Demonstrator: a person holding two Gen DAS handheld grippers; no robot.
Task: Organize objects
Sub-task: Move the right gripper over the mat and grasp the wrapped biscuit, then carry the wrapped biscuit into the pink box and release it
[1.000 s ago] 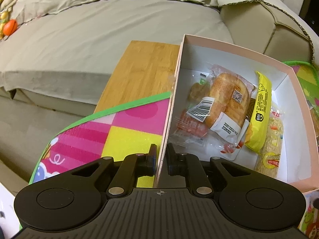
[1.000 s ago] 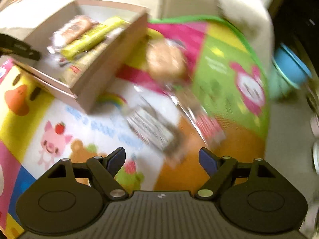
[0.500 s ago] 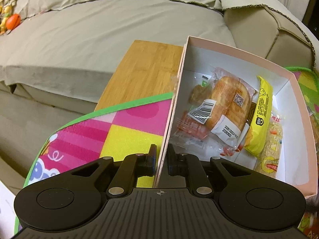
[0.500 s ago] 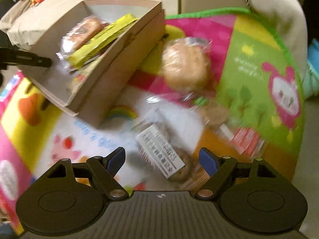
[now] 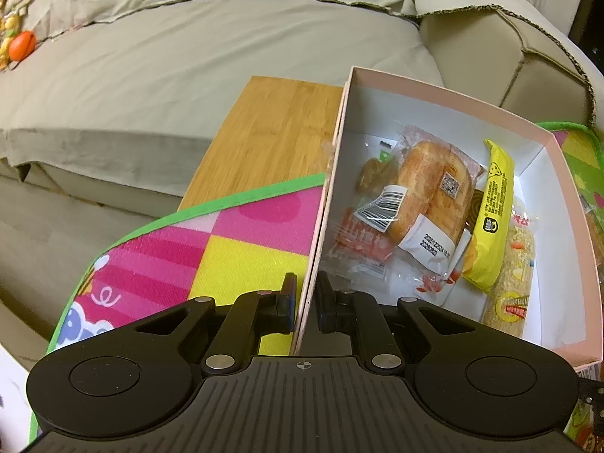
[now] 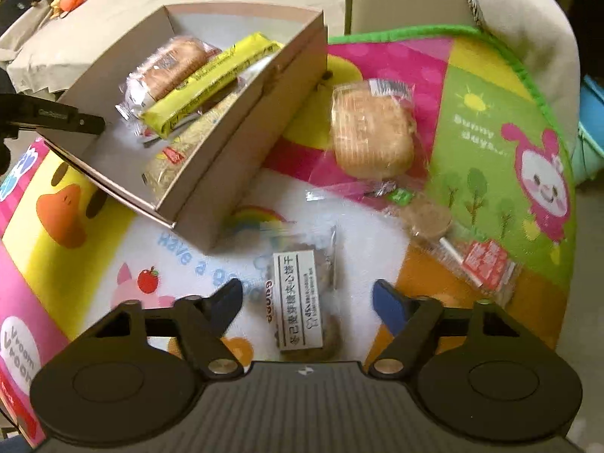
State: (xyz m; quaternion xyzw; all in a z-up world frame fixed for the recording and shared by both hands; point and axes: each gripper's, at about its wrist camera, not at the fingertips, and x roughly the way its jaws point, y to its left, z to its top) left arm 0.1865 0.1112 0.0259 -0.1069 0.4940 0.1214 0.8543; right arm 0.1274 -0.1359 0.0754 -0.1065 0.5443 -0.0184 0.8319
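Pink cardboard box [image 5: 558, 173] sits on the play mat [image 6: 490, 120], its near wall pinched by the left gripper [image 5: 305, 304], while the right gripper [image 6: 307, 302] is closing around a labelled snack packet [image 6: 300, 298] at 6 o'clock, pads not touching yet.

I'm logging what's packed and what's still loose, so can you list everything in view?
box: one, pink outside, white inside, on the mat
bread packet: one, golden, in the box
yellow bar: one, in the box
noodle-like snack: one, pale yellow, in the box
loose bun packet: one, tan, on the mat
labelled cookie packet: one, brown, white label, between the right jaws
play mat: one, multicoloured
sofa: one, beige
left gripper: black, shut on the box wall
right gripper: black, closing, not touching the packet
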